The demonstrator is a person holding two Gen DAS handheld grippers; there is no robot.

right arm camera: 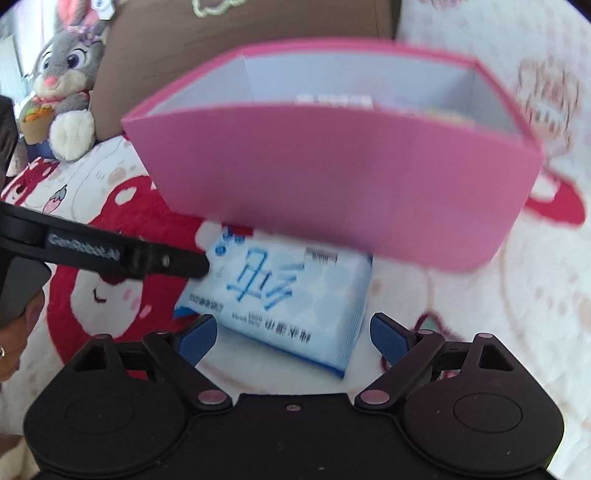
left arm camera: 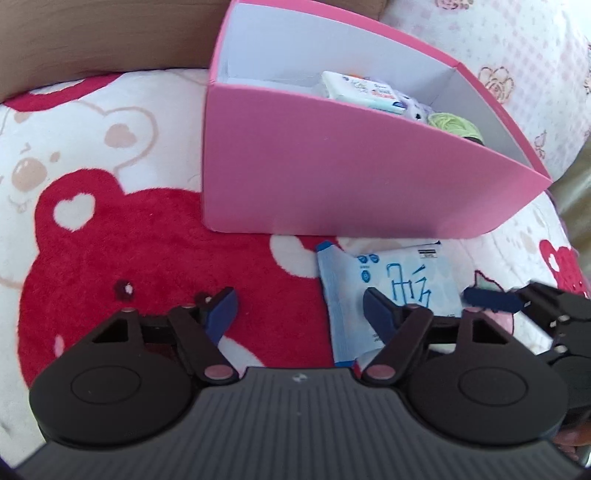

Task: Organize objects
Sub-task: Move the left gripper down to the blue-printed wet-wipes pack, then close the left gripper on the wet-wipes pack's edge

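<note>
A blue and white tissue pack [right arm camera: 280, 295] lies on the bed in front of a pink box [right arm camera: 332, 192]. My right gripper [right arm camera: 293, 332] is open, with the near end of the pack between its fingers. My left gripper [left arm camera: 299, 310] is open over the red bear blanket; its right finger sits over the pack [left arm camera: 391, 280]. The pink box [left arm camera: 332, 177] holds a wipes pack [left arm camera: 362, 90], a small plush toy and green yarn [left arm camera: 452, 125]. In the right wrist view the left gripper's finger [right arm camera: 177, 262] touches the pack's left end.
A red and white bear blanket [left arm camera: 129, 240] covers the bed. A grey rabbit plush [right arm camera: 64, 81] sits at the far left beside a brown headboard [right arm camera: 240, 33]. A pink patterned pillow [left arm camera: 509, 55] lies behind the box.
</note>
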